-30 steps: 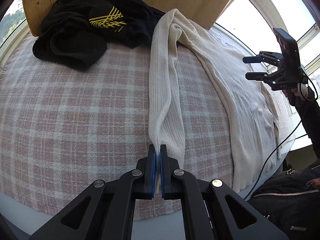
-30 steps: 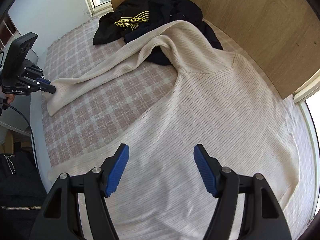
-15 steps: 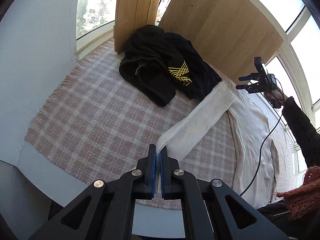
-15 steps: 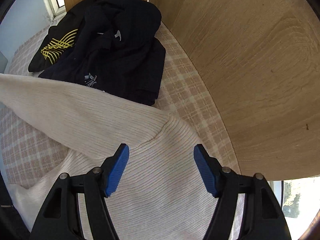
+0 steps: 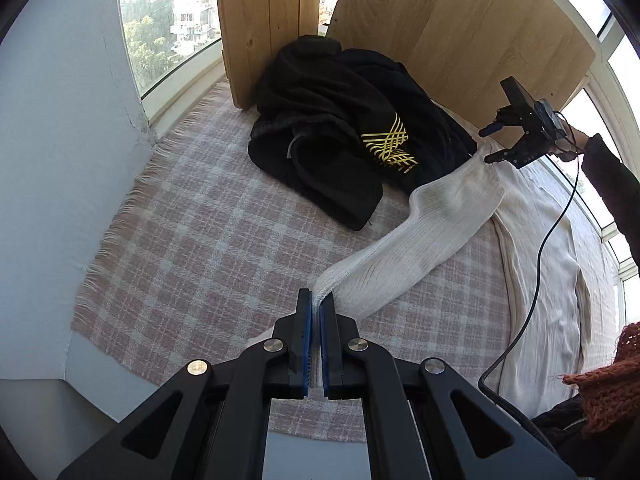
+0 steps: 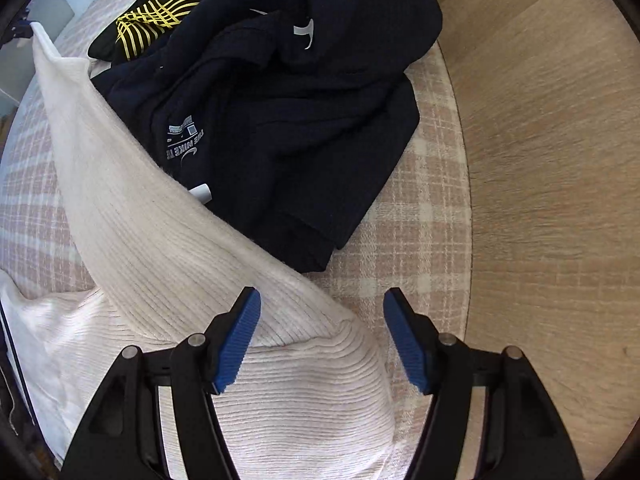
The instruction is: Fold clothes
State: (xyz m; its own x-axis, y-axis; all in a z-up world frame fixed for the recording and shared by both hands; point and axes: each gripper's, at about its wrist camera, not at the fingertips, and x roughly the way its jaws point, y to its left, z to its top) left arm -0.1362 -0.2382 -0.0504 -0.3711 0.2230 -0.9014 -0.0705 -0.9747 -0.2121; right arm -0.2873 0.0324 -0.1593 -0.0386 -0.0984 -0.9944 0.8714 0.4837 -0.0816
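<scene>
While its blue pads are pressed together on the cuff of the cream sweater (image 5: 440,236), the left gripper (image 5: 316,340) holds that sleeve end lifted off the pink-checked blanket (image 5: 192,248). The right gripper (image 6: 320,336) has its jaws spread wide and grips nothing; it hangs over the sweater's shoulder, where the sleeve meets the body, and whether a pad touches the knit cannot be told. In the left wrist view the sleeve runs as one long band from the cuff up and to the right to the right gripper (image 5: 496,144), with the sweater's body lying flat on the blanket further right. A heap of dark clothes (image 5: 344,128), one piece with a yellow line pattern, sits just beyond the sleeve against the wooden panels (image 5: 460,28); the sleeve's far edge passes beside or over its near edge. The blanket's fringed left edge lies near the pale wall (image 5: 52,160), and bare blanket lies between that fringe and the sleeve.
</scene>
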